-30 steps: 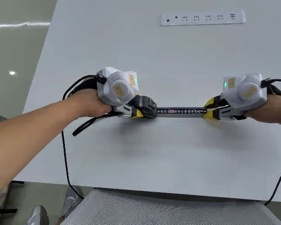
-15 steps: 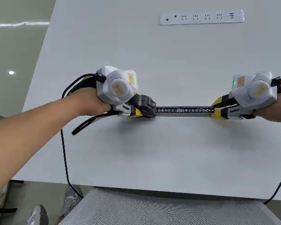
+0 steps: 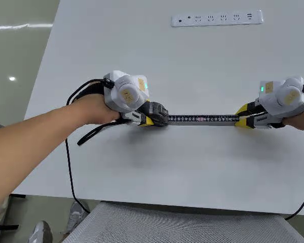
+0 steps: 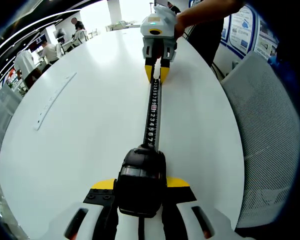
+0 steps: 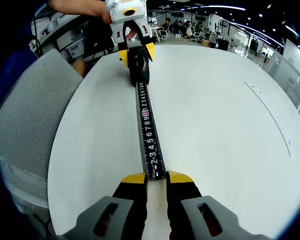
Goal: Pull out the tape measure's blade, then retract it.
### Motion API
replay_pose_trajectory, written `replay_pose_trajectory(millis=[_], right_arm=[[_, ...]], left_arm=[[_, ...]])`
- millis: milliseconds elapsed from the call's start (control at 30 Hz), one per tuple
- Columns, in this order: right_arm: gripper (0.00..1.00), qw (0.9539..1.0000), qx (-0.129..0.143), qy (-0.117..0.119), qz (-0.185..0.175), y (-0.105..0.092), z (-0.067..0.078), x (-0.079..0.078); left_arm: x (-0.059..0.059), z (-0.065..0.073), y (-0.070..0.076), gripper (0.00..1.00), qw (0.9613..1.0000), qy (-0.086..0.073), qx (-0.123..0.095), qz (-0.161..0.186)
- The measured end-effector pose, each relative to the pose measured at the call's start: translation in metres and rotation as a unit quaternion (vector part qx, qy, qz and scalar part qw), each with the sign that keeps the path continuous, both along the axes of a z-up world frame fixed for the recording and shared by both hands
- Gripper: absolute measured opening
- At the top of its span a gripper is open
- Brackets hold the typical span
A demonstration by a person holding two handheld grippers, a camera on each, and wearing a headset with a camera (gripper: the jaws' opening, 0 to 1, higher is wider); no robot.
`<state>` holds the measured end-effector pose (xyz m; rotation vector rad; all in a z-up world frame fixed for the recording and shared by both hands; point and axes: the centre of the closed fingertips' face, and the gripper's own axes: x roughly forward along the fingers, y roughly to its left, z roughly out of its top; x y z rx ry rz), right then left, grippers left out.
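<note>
Left claw (image 4: 140,184) clamps the tape measure (image 4: 141,170); right claw (image 5: 156,178) pinches its blade (image 5: 147,135) end.

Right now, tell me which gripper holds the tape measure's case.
The left gripper: its jaws are shut on the black case. The right gripper pinches the blade at its tip instead.

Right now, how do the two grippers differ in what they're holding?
The left gripper is shut on the tape measure's black case; the right gripper is shut on the tip of the blade. The left gripper's fingers stand apart around the case, while the right gripper's fingers sit nearly together. Both have yellow fingertips and face each other along the blade.
</note>
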<state>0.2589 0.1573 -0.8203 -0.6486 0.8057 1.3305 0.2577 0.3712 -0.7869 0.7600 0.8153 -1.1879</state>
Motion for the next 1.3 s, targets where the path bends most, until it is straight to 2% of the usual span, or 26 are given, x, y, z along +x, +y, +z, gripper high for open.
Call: replay_pose_trajectory(millis=[733,1300], right_arm=[[0.09,0.9999,-0.007,0.003,-0.013,-0.029,-0.002,0.003],[0.11,0.9997,-0.015,-0.007,0.016,-0.028,0.0,0.001]], left_arm=[[0.0,0.001,0.0,0.29,1.0,0.0,0.001,-0.003],[0.0,0.0,-0.003,0.3,0.9999,-0.003,-0.005,-0.01]])
